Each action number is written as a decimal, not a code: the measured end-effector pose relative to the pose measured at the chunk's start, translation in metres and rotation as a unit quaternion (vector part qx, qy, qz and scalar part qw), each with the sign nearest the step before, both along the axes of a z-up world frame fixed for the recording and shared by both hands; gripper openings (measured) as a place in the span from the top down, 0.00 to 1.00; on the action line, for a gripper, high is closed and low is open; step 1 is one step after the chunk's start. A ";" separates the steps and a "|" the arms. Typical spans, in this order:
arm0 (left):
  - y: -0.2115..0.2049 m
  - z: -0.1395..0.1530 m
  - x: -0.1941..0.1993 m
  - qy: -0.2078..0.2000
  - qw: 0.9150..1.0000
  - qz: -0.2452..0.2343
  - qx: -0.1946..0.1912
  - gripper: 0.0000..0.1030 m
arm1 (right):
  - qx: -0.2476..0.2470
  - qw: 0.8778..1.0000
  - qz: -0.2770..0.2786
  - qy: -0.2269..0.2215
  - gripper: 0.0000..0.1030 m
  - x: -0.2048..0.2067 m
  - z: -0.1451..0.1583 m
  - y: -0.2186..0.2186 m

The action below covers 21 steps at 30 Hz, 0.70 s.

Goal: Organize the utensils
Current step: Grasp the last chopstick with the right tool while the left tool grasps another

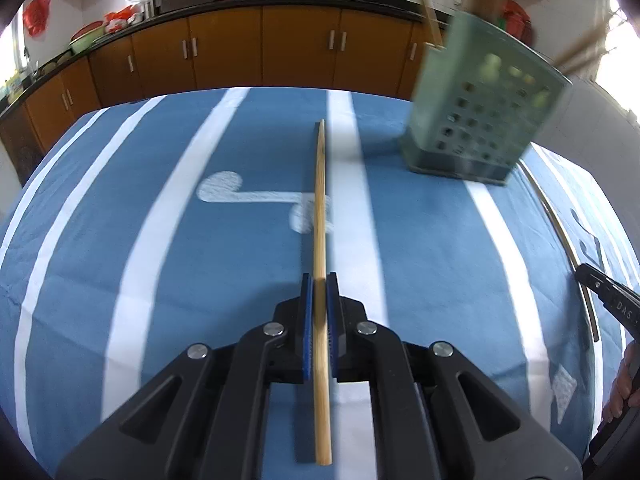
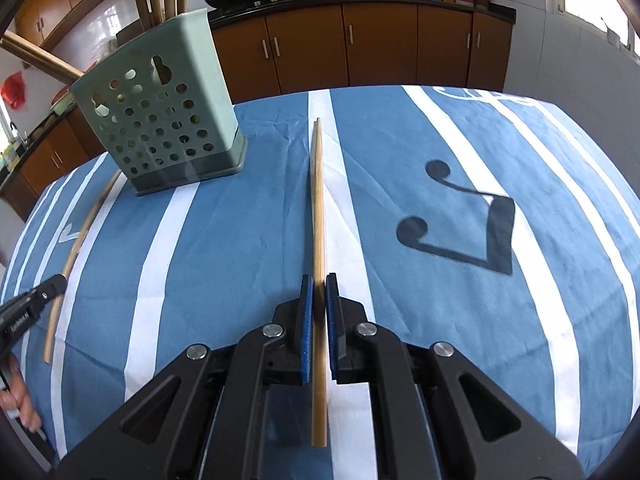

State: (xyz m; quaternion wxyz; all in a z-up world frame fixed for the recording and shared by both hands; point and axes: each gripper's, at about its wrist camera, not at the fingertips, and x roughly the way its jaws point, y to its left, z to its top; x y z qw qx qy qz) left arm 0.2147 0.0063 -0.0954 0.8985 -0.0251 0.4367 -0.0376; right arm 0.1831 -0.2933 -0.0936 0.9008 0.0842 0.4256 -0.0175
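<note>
My left gripper (image 1: 319, 280) is shut on a wooden chopstick (image 1: 319, 200) that points forward over the table. My right gripper (image 2: 319, 280) is shut on a second wooden chopstick (image 2: 317, 200), also pointing forward. A green perforated utensil holder (image 1: 480, 112) stands on the table ahead and right of the left gripper; it also shows in the right wrist view (image 2: 164, 108), ahead and left. Several chopsticks stick out of its top. The right gripper (image 1: 608, 300) with its chopstick shows at the left wrist view's right edge; the left gripper (image 2: 32, 304) shows at the right wrist view's left edge.
The table wears a blue cloth with white stripes (image 2: 440, 320) and music-note prints. Brown kitchen cabinets (image 1: 280, 52) with a dark counter, woks and bottles run behind the table.
</note>
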 end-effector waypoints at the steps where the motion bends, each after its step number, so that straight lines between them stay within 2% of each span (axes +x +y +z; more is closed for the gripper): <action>1: 0.004 0.000 0.002 0.001 1.000 0.001 -0.002 0.92 | -0.003 1.000 -0.001 0.000 0.93 0.002 0.000 0.000; 7: 0.009 0.000 0.003 -0.010 1.000 -0.004 -0.002 0.90 | -0.011 1.000 -0.002 -0.006 0.93 0.004 -0.001 -0.001; 14: 0.013 0.000 0.005 -0.008 1.000 -0.004 -0.025 0.89 | -0.018 1.000 0.000 -0.009 0.92 0.003 -0.001 0.002; 21: 0.013 -0.001 0.005 -0.008 1.000 -0.003 -0.025 0.89 | -0.021 1.000 0.001 -0.009 0.92 0.002 -0.001 0.003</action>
